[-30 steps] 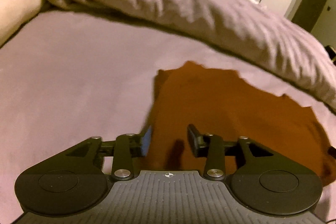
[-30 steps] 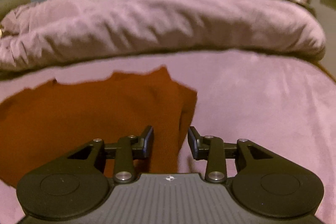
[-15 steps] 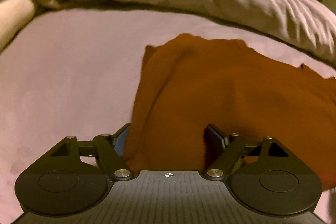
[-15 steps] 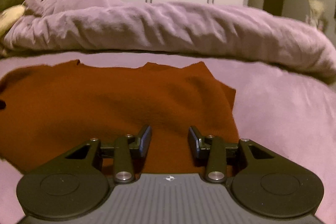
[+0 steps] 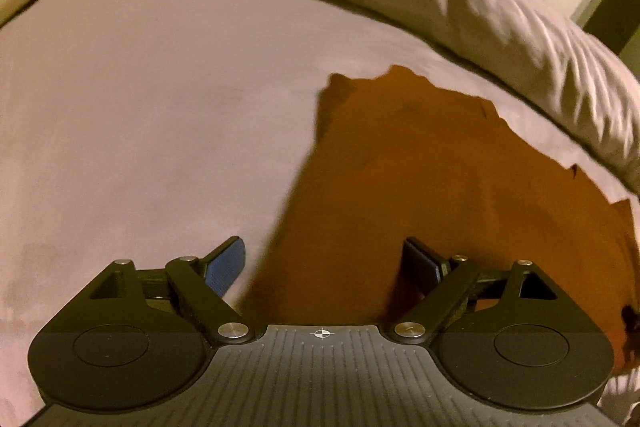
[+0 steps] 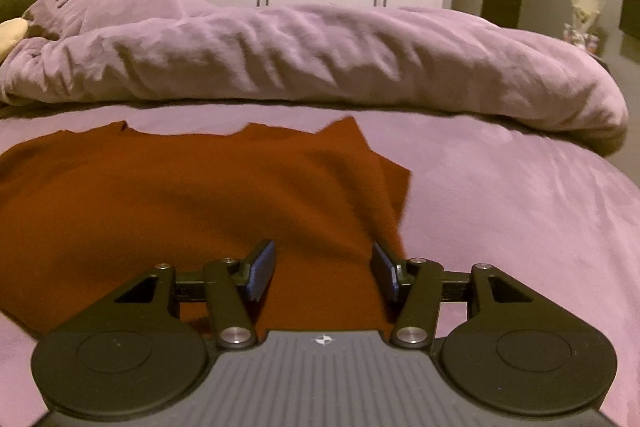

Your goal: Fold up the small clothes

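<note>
left wrist: l gripper (image 5: 324, 263) jaws just spread wide, free over rust-orange garment (image 5: 440, 195), prob a shirt; r gripper (image 6: 323, 269) also just widening, released.

A rust-orange garment (image 6: 192, 195) lies spread on the mauve sheet of the bed (image 6: 500, 211), mostly flat with soft wrinkles across its middle. Its far edge is jagged, with small peaks pointing toward the bunched duvet (image 6: 320, 55). On its right side, cloth is doubled over into a layered flap; its left edge (image 5: 296, 187) runs straight
</note>
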Motion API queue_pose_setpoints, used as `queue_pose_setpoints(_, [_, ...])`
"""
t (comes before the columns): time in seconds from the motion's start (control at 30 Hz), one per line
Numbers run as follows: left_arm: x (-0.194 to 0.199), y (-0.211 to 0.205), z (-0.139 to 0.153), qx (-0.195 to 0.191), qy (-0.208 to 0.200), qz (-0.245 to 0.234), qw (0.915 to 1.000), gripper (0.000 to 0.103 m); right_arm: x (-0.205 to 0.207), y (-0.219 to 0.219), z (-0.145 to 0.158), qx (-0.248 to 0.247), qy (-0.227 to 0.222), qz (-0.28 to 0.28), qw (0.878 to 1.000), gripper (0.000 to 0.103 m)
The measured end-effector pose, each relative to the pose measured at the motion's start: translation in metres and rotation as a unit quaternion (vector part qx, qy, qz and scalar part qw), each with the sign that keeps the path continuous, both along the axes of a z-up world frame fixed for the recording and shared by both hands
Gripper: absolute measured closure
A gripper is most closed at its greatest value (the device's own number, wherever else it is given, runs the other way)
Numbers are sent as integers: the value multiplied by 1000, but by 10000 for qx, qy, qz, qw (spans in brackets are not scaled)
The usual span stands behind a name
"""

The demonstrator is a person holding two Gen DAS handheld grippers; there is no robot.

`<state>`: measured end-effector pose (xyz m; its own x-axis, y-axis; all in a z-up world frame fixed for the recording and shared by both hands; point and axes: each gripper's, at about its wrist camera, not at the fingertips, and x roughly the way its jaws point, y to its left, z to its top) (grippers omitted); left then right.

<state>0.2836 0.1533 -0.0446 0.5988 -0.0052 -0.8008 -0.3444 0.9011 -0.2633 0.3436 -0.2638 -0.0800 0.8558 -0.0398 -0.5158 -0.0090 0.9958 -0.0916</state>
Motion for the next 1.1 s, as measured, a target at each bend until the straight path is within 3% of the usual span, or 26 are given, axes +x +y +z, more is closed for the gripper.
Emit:
queue_pose_setpoints(0.1, [-8,15,8,-140,8,339,9993,13,-9,-17,6,204,6,-403,9990,39])
queue_pose_setpoints(0.23, [-23,35,11,-369,83,700,9968,21,-35,-31,23,574,-115,-701,9958,40])
queue_pose_setpoints(0.37, [-34,38,1,-1244,56,378,9915,22,-64,-31,22,1052,-2,-516,9931,40])
queue_pose_setpoints(0.53, [-40,24,-7,-1889,-88,-59,9819,22,-78,-41,5,2017,458,-629,9764,40])
queue_pose_setpoints(0.63, [-36,17,-14,-2156,-96,-162,9763,25,-83,-45,5,2385,499,-674,9675,40])
queue_pose_setpoints(0.73, [-32,16,-20,-2369,-90,-136,9714,30,-80,-58,7,2984,513,-685,9506,40])
queue_pose_setpoints(0.87, [-24,20,-26,-2693,-114,130,9629,43,-65,-78,-3,4093,614,-792,9069,40])
queue_pose_setpoints(0.97, [-18,21,-31,-2828,-49,244,9589,57,-49,-82,-11,4452,649,-868,8889,46])
queue_pose_setpoints(1.03, [-14,22,-32,-2911,-43,245,9564,71,-37,-80,-14,4542,752,-884,8833,69])
queue_pose_setpoints(1.07, [-14,23,-32,-2952,-57,269,9550,84,-31,-77,-15,4522,840,-896,8834,74])
queue_pose_setpoints(1.1, [-15,25,-31,-2983,-111,264,9541,89,-27,-74,-14,4457,893,-909,8861,79])
